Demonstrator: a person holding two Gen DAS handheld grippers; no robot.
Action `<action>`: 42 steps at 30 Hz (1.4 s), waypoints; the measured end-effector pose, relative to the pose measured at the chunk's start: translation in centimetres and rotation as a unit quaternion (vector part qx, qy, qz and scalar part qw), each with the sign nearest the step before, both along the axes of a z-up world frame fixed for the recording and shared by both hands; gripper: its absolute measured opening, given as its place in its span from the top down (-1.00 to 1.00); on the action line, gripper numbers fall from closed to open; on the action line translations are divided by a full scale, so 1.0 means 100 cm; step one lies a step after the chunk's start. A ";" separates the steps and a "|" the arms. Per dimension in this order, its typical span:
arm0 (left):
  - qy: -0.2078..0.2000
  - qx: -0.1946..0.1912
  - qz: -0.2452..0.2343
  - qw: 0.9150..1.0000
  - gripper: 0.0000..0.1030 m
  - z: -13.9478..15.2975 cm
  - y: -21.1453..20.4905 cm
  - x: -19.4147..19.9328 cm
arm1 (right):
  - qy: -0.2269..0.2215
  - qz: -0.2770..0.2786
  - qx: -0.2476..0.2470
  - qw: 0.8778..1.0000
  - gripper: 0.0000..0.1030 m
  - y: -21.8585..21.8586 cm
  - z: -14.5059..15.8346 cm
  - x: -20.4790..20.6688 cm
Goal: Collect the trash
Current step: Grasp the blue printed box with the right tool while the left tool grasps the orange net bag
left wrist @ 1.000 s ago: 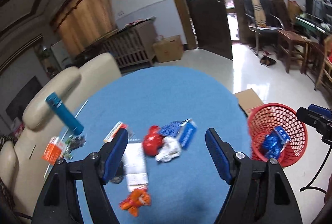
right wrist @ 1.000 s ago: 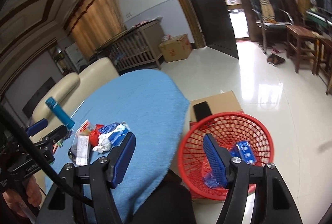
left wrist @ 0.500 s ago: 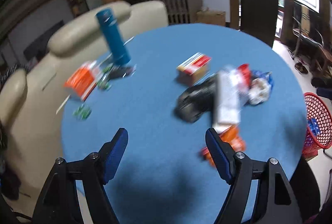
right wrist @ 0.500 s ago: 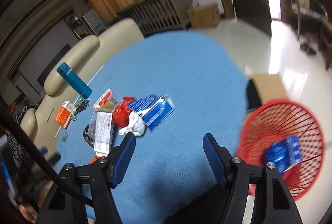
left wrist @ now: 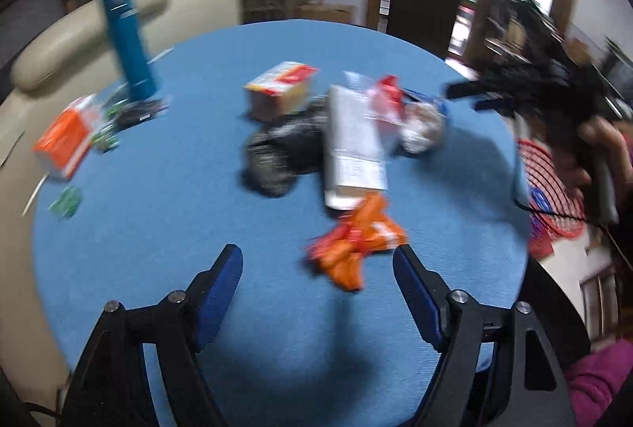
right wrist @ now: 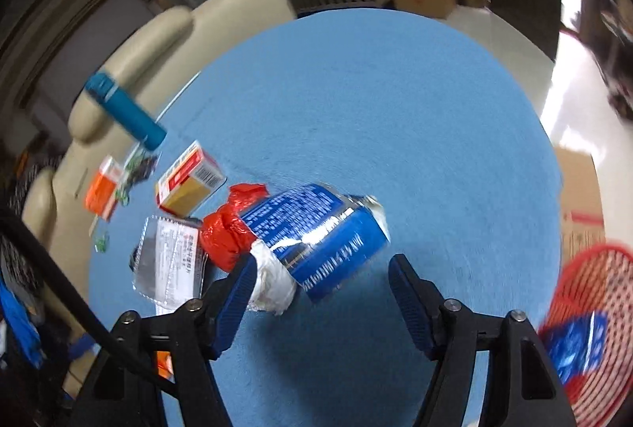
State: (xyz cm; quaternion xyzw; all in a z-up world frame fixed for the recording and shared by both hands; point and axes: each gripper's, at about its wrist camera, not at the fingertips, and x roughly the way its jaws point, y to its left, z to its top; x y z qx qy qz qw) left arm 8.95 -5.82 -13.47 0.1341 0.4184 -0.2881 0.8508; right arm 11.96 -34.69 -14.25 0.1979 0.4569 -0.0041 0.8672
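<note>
Trash lies in a heap on the round blue table (left wrist: 158, 229). My left gripper (left wrist: 316, 262) is open, low over the table, with an orange wrapper (left wrist: 356, 245) just ahead of its fingertips and untouched. Behind the wrapper lie a silver-white pack (left wrist: 352, 146) and a black bag (left wrist: 281, 154). My right gripper (right wrist: 322, 270) hangs over a blue foil bag (right wrist: 316, 233); its jaws are opening and the pads do not press on the bag. A crumpled white wrapper (right wrist: 273, 284) and a red bag (right wrist: 229, 229) lie beside the left finger. The red basket (right wrist: 593, 308) holds a blue wrapper (right wrist: 577, 344).
A teal bottle (left wrist: 128, 43), a red-yellow box (left wrist: 281, 86) and an orange box (left wrist: 65, 138) stand on the far side of the table. A cream sofa (left wrist: 39, 71) runs behind it. The basket (left wrist: 554, 189) sits off the table's right edge, by a cardboard box (right wrist: 581, 197).
Both views have swung down onto the table. The right gripper came from above the basket to the blue foil bag, its jaws wider. The left gripper sank toward the orange wrapper.
</note>
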 end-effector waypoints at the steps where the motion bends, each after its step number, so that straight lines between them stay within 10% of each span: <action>1: -0.001 0.004 -0.011 1.000 -0.55 -0.002 -0.004 -0.001 | -0.001 0.018 -0.010 1.000 -0.57 0.002 0.000 0.003; 11: 0.014 0.022 -0.077 0.997 -0.55 -0.018 -0.027 0.014 | 0.024 0.142 -0.100 0.985 -0.63 0.019 -0.011 0.046; 19: 0.033 0.022 -0.076 0.996 -0.55 -0.027 -0.035 0.029 | 0.048 0.162 -0.062 0.984 -0.89 0.025 -0.027 0.068; 22: 0.042 0.013 -0.074 0.996 -0.23 -0.031 -0.034 0.033 | 0.046 0.141 -0.032 0.988 -0.89 0.017 -0.027 0.062; 28: 0.063 -0.008 -0.069 0.996 0.43 -0.035 -0.032 0.038 | 0.037 0.100 0.089 0.990 -0.32 -0.016 -0.033 0.045; 42: 0.047 -0.012 -0.053 0.997 0.54 -0.032 -0.020 0.015 | -0.002 0.044 0.163 0.986 0.01 -0.030 -0.027 0.006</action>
